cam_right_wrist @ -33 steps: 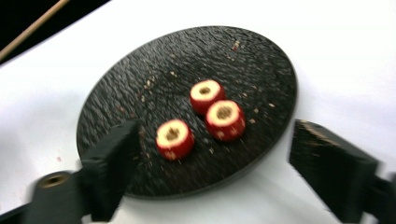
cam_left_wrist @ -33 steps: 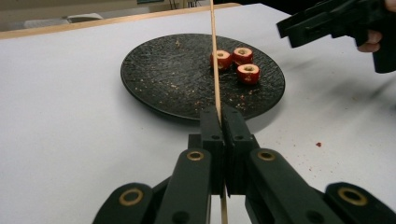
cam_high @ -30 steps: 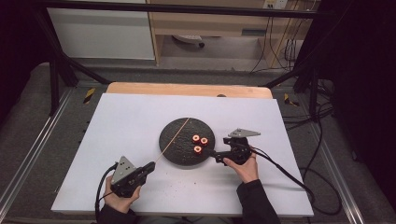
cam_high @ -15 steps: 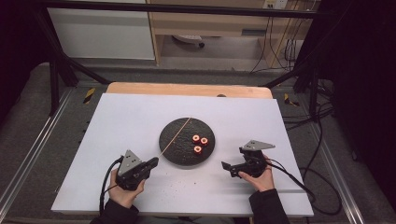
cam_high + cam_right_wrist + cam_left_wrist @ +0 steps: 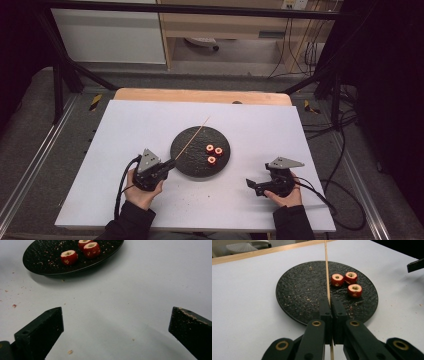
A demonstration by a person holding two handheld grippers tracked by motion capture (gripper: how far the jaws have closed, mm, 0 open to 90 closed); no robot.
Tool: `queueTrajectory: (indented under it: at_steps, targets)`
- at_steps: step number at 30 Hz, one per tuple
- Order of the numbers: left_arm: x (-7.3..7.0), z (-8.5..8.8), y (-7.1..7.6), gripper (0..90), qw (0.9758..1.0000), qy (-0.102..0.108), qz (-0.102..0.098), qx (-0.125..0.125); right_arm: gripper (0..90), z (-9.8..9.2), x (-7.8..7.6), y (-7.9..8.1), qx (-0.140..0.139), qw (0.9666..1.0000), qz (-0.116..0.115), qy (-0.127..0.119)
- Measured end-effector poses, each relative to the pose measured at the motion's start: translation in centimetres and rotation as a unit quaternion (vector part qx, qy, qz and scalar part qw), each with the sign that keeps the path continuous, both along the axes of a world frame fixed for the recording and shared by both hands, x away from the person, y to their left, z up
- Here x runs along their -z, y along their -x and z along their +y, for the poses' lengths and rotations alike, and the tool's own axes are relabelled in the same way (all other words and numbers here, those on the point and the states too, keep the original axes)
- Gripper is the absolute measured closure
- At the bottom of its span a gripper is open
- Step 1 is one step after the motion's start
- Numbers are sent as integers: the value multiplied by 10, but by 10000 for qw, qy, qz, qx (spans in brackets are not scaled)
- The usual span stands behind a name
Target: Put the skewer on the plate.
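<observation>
A person sits at a white tabletop (image 5: 125, 130) holding a gripper in each hand. The left gripper (image 5: 329, 303) has its jaws pressed together on a thin wooden skewer (image 5: 327, 270), pinching it near its lower end. From that gripper the skewer runs straight ahead and away, its long axis in line with the jaws, passing over a round black plate (image 5: 294, 295) and ending beyond the plate's far rim. Three red hollowed fruit rings (image 5: 347, 281) lie on the plate, ahead of the left gripper and just to the right of the skewer's line, close beside it but apart from it. The right gripper (image 5: 116, 332) rests lower on the tabletop with its jaws spread wide and nothing between them; the plate and rings lie ahead of it and off to its left, well apart. In the high view the left gripper (image 5: 167, 167) sits at the plate's near edge, so it is the nearer one, and threading a ring would likely call for swinging the skewer tip rightward toward the fruit.
</observation>
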State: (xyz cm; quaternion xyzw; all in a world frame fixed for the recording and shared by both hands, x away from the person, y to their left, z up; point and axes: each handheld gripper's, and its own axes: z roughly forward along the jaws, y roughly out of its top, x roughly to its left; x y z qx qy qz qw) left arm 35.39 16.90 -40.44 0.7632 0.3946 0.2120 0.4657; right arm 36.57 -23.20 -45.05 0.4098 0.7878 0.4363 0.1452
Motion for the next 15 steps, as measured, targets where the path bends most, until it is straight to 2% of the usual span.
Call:
queueTrajectory:
  at_steps: [11,15]
  targets:
    - [10,-17,-18,882,9996,-137,168,-182,9,-2,1,1,30,10000,13,11]
    - [16,-26,-21,882,9992,-290,201,-213,10,-3,1,1,22,10000,15,10]
